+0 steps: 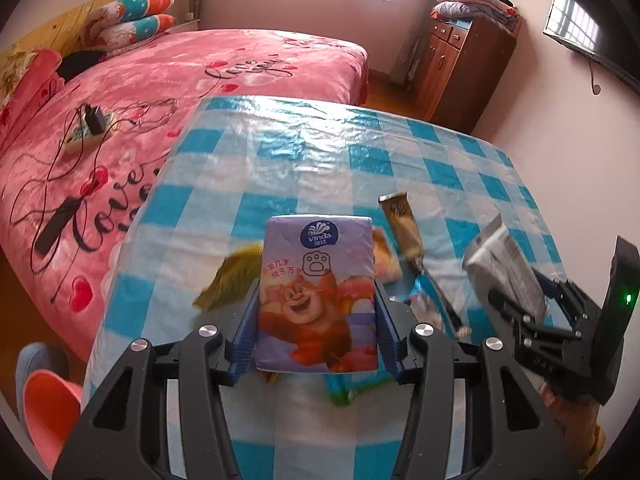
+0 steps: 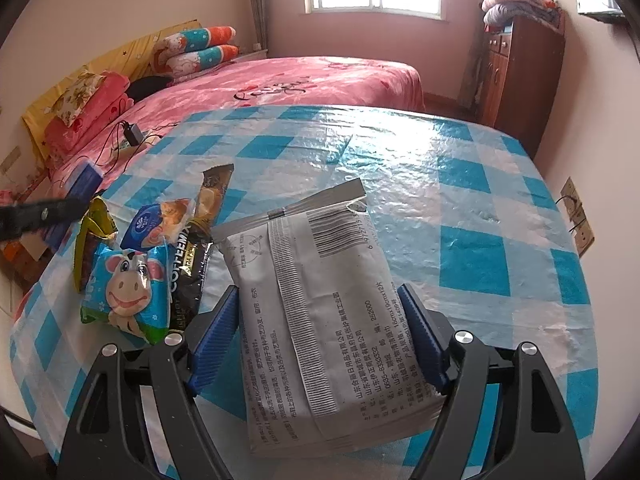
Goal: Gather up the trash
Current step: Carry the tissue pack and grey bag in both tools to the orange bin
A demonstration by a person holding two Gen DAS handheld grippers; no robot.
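A: Tissue pack (image 1: 316,292), printed with a cartoon bear, upright between the blue pads of the left gripper (image 1: 316,320), which clamps it by both side edges. Its lower edge hides what lies beneath; only green and yellow wrapper corners (image 1: 340,394) show below, too blurred to name.

B: And the right gripper (image 2: 320,340)?

A: Grey-white printed pouch (image 2: 316,320), lying lengthwise between its jaws. The left pad meets the pouch edge, and the right pad sits against the bulging side; the jaws stand wide and grip the pouch. The near end of the pouch is cut off behind the gripper body.

B: Where is the rest of the trash?

A: On the blue-checked tablecloth (image 2: 460,184), left of the pouch in the right wrist view: a cow-print packet (image 2: 128,292), a coffee stick (image 2: 196,256), a small blue-and-orange packet (image 2: 160,222), a green-yellow wrapper (image 2: 94,236). They overlap, so their full outlines are hidden.

B: Pose of the tools?

A: Both point downward over the table's near edge, side by side. The right one appears at the right margin of the left view, blurred, with a green light (image 1: 627,299) showing.
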